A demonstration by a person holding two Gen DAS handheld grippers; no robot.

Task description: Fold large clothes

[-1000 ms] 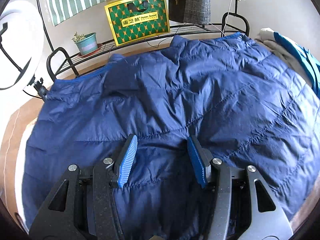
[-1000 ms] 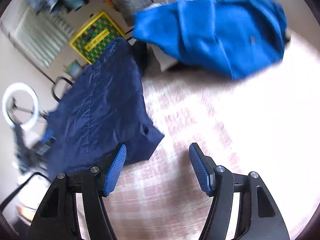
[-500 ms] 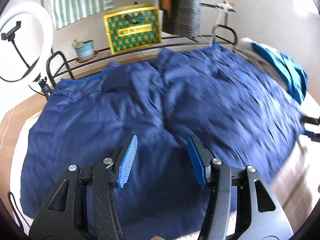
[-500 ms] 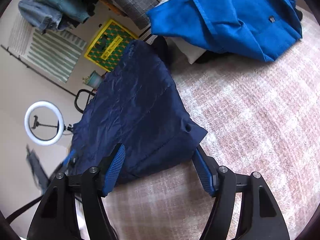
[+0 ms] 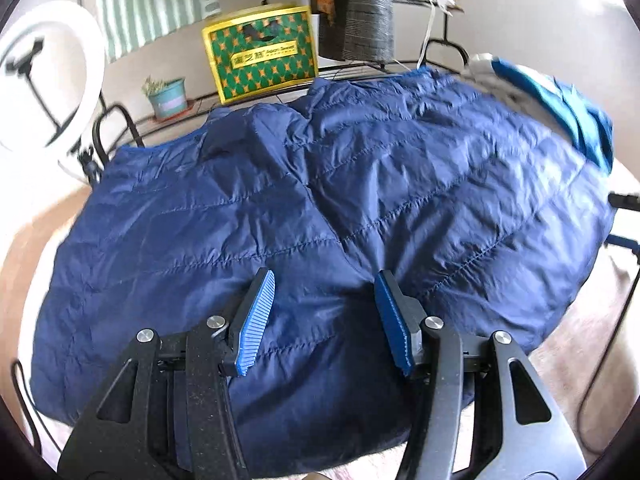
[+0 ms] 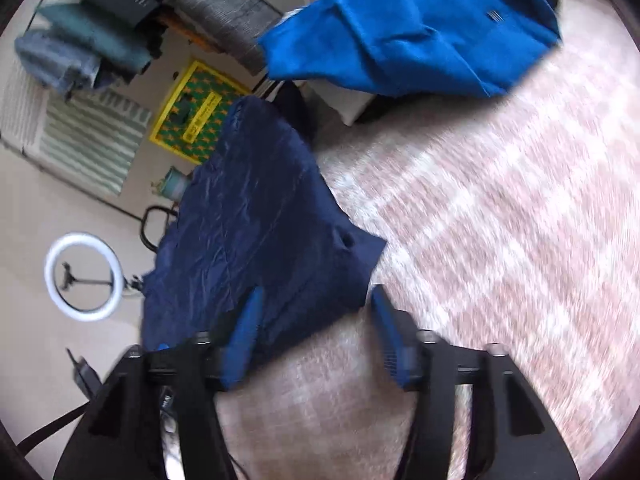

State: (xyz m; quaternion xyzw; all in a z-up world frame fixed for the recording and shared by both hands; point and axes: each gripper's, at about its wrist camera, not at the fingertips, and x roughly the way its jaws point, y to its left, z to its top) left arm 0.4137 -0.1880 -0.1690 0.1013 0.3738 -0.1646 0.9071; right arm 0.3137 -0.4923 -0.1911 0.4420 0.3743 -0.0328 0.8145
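Note:
A large navy quilted jacket (image 5: 360,184) lies spread flat on a pink checked cover (image 6: 500,220). My left gripper (image 5: 324,312) hovers over its near middle, jaws apart, nothing pinched between the blue pads. In the right wrist view the jacket (image 6: 256,232) runs away to the upper left. Its near corner lies between the fingers of my right gripper (image 6: 316,320). Those jaws are closing, but the pads stand clear of the cloth on both sides. The picture there is blurred.
A bright blue garment (image 6: 416,28) lies heaped at the far right of the cover. Behind the jacket runs a black wire rack (image 5: 360,68) with a green and yellow box (image 5: 262,54) and a potted plant (image 5: 168,96). A ring light (image 5: 44,80) stands left.
The left gripper has drawn back across the jacket, so its right edge and the cover now show. The right gripper has rolled and come over the jacket's near corner.

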